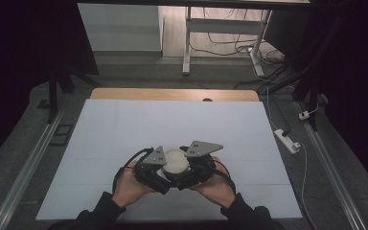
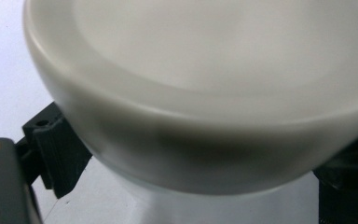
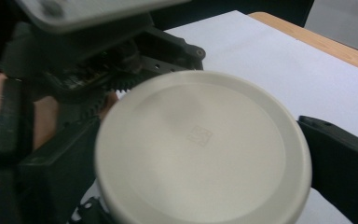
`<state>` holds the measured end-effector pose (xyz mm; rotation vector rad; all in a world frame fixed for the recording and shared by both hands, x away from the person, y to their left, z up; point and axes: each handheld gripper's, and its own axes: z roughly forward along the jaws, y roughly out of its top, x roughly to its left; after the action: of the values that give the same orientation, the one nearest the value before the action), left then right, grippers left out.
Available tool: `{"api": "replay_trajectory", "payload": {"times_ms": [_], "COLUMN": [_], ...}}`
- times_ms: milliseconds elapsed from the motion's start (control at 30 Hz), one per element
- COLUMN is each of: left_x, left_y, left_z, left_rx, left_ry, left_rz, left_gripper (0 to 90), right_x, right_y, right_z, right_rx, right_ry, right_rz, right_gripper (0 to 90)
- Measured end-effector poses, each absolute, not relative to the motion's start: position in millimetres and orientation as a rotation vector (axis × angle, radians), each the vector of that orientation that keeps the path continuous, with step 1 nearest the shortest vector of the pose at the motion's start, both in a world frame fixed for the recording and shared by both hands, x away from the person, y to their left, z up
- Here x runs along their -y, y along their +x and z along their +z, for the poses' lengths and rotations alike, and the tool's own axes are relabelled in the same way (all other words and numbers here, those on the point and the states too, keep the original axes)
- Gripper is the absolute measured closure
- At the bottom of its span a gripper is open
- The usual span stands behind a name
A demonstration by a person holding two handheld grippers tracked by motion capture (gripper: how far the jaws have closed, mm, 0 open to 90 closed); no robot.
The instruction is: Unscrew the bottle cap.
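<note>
a white jar with a round lid (image 1: 176,160) is held just above the near middle of the counter (image 1: 124,129), between both tools. the lid (image 3: 200,149) is clamped from both sides by the jaws of the right tool (image 1: 199,163). the body below the lid (image 2: 205,186) sits between the jaws of the left tool (image 1: 152,168), which appear closed on it. the lid is seen seated on the jar, so unscrewing is judged not yet done; removal remains.

Dim room; close-ups blurred, soft shadows
</note>
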<state>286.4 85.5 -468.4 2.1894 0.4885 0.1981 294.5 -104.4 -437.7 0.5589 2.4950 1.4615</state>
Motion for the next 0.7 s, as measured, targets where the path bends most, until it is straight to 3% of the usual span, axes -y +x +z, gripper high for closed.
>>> {"api": "replay_trajectory", "payload": {"times_ms": [700], "left_x": [-88], "left_y": [284], "left_z": [-468], "left_rx": [-0.186], "left_ry": [2.22], "left_rz": [0.03], "left_gripper": [7.5], "right_x": [116], "right_y": [299], "right_z": [-434], "right_rx": [-2.74], "right_ry": [0.228], "right_rz": [1.563], "right_gripper": [7.1]}}
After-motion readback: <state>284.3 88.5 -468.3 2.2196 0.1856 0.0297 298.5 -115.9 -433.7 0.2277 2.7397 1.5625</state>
